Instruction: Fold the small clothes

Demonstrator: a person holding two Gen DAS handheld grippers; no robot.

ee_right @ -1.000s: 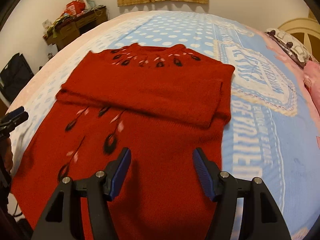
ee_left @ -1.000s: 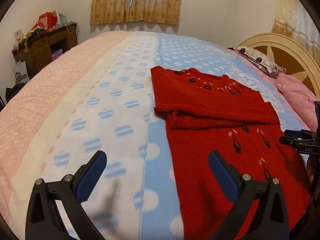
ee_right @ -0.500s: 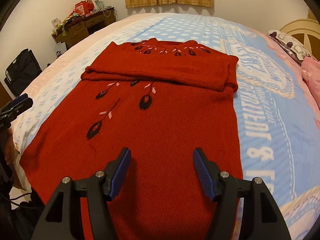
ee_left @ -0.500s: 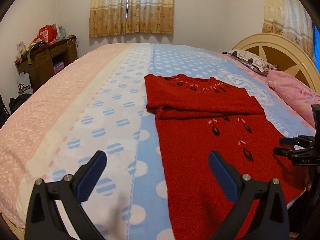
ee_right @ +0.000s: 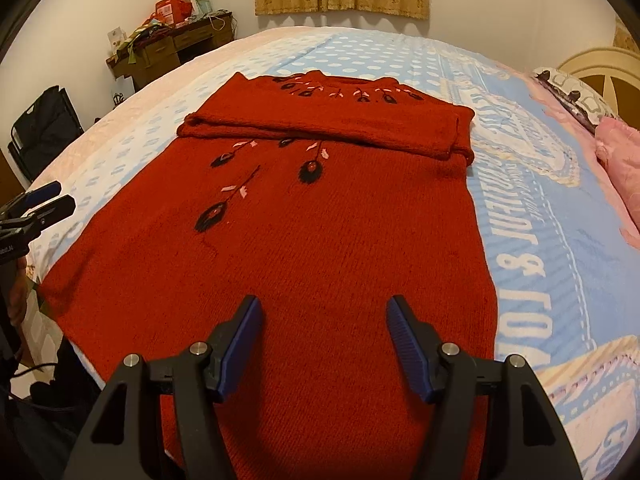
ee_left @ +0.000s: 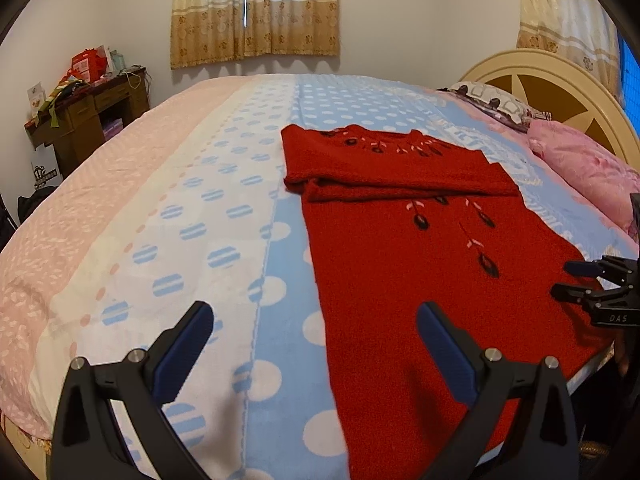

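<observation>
A red knitted sweater [ee_left: 400,248] [ee_right: 320,208] with dark flower embroidery lies flat on the bed, its sleeves folded across the chest and its hem toward me. My left gripper [ee_left: 312,316] hovers open over the spotted blanket [ee_left: 224,240], with one finger above the sweater's left edge and nothing between its fingers. It also shows at the left edge of the right wrist view, the left gripper [ee_right: 56,197]. My right gripper [ee_right: 324,308] is open above the lower middle of the sweater and holds nothing. In the left wrist view the right gripper [ee_left: 568,280] appears at the far right.
The bed's near edge runs just below the hem. Pink pillows [ee_left: 580,164] and a cream headboard [ee_left: 560,80] stand at the right. A cluttered wooden desk [ee_left: 80,116] and a black bag [ee_right: 44,128] are by the left wall. Curtains [ee_left: 256,8] hang behind.
Both grippers have drawn back toward the near edge of the bed, so more of the sweater's lower body shows. Both stay open; the sweater has not moved.
</observation>
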